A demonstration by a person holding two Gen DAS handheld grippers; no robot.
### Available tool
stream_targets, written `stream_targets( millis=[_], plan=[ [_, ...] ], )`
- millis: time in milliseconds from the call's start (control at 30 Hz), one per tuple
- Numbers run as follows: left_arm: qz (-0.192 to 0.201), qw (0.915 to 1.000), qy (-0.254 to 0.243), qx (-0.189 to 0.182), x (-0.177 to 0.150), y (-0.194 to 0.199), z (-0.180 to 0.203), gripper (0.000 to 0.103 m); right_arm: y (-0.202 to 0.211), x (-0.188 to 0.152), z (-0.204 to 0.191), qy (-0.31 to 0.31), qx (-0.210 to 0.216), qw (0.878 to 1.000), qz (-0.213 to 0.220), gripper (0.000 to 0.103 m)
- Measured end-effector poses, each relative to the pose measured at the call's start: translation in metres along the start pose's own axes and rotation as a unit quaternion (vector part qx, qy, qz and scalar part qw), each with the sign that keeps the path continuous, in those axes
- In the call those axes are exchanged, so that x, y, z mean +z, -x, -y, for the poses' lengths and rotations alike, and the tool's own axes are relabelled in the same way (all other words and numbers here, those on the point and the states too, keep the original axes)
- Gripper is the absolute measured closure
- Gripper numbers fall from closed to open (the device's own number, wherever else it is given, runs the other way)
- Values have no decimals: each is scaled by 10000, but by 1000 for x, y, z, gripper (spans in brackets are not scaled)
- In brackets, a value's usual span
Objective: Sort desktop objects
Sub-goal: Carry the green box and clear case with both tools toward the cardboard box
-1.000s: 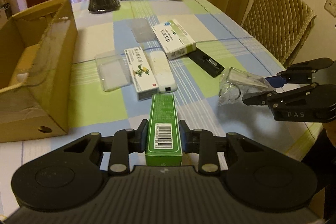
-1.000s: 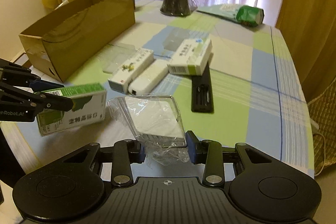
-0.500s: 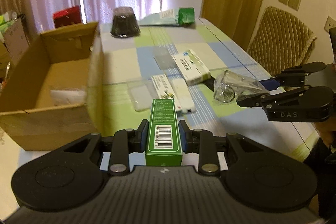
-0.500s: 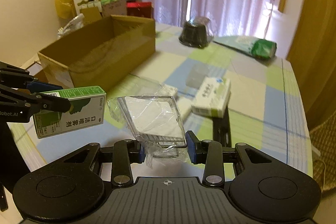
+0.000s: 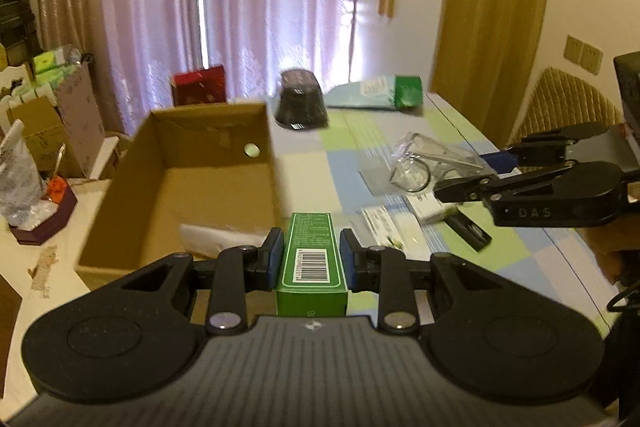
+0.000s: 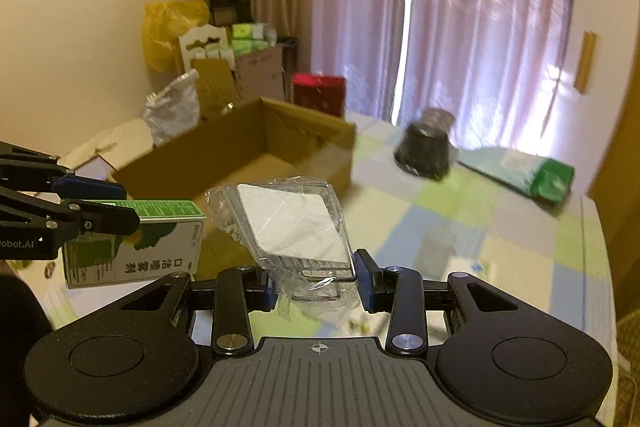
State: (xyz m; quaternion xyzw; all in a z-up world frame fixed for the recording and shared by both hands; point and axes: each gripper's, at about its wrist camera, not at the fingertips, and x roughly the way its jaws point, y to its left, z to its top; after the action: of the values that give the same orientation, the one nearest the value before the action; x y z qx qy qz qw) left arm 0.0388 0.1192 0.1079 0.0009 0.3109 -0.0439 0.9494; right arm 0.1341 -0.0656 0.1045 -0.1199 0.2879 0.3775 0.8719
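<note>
— What carries everything?

— A table (image 5: 536, 263) under a checked cloth of pale green, blue and cream squares. Its right edge runs along a quilted chair (image 5: 568, 107), and its far edge lies below mauve curtains.

— And the biggest thing on it?

— An open cardboard box (image 5: 200, 183), brown, matt, rectangular, on the left side of the table. Its floor is mostly bare, apart from a pale wrapped item at the near end. A round hole pierces its far wall.

— What lies at the far edge?

— A dark, round, tapering container (image 5: 301, 105) with a glossy wrap, and beside it a flat teal and green pouch (image 5: 380, 93). Both look blurred.

— The grippers?

— The left gripper (image 5: 311, 259) is clamped on a green carton (image 5: 312, 259), a long, stiff box with a white barcode on its near face. The carton is held in the air by the box's near right corner. In the right wrist view its side shows white with dark characters.

— And the other?

— The right gripper (image 6: 316, 285) grips a clear plastic packet (image 6: 288, 227), crinkled and shiny, with a white square card inside. It is held above the table, just right of the box.

— Anything loose on the cloth?

— White medicine boxes (image 5: 424, 207) and a slim black case (image 5: 470, 231), close together towards the right edge, below the right gripper.
</note>
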Motion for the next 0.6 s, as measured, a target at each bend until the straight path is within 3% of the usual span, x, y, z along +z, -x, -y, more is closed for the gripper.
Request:
stream_targets(
  millis=[267,600],
  plan=[
    [308,9988,42,375,30,4,-44,78,-31,47,-27,131,285,9992,260,66],
    [93,9971,61,758,33,-35,-94,78,-100,79,-59,275,559,9981,7,66]
  ],
)
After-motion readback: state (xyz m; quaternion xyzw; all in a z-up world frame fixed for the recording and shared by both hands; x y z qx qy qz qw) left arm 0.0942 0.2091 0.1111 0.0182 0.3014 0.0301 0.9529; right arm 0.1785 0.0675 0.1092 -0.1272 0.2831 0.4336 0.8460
